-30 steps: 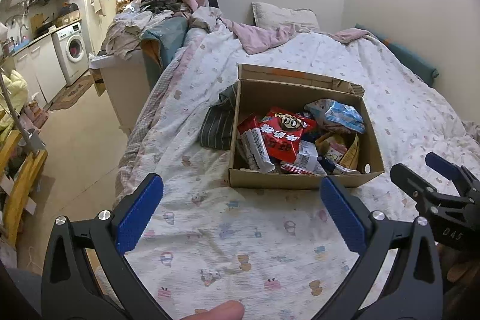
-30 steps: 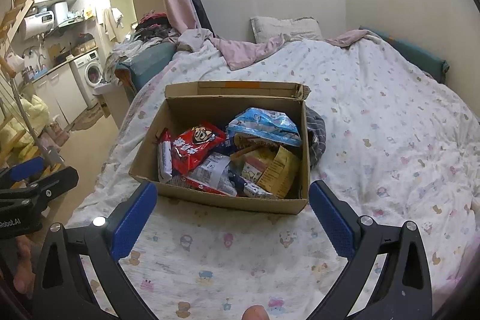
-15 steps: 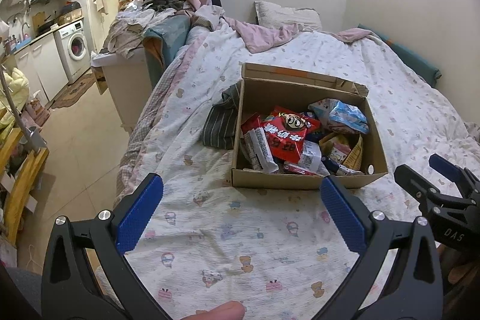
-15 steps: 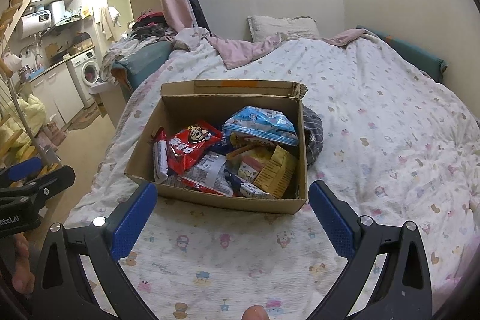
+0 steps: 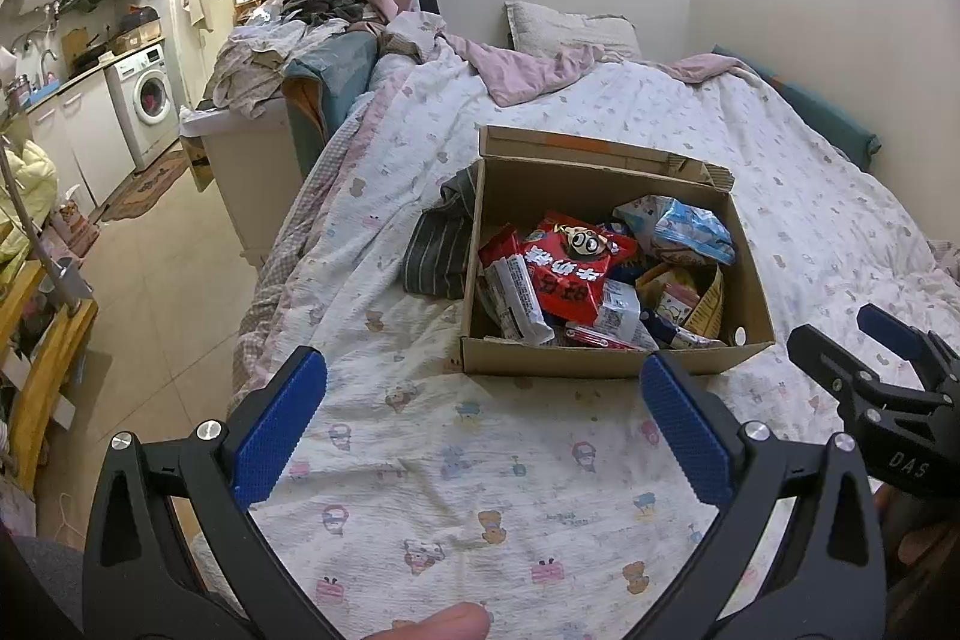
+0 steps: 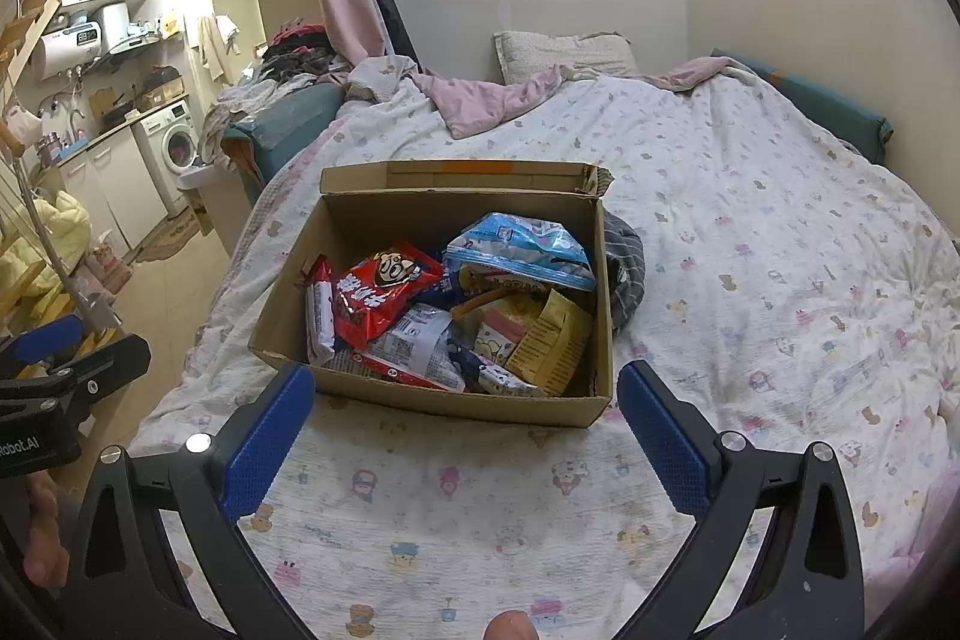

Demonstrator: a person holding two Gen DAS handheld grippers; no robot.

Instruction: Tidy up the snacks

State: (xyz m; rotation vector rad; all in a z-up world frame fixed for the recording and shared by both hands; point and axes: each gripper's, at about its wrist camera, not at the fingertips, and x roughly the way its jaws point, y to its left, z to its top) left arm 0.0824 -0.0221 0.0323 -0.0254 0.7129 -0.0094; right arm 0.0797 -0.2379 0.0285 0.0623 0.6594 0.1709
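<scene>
An open cardboard box sits on the bed, filled with snack packets. On top lie a red packet with a cartoon face, a light blue bag and a yellow packet. My left gripper hovers open just short of the box's near wall, nothing between its blue pads. The right gripper is also open and empty, close to the same wall. In the left wrist view, the right gripper shows at the right edge.
A striped dark cloth lies against the box's side. The patterned bedsheet spreads around it, with a pillow and pink blanket at the head. The bed's left edge drops to a tiled floor; a washing machine stands beyond.
Both grippers have drifted slightly toward the box, which now looks a little closer and lower in both views. Their jaws stay open and nothing was picked up.
</scene>
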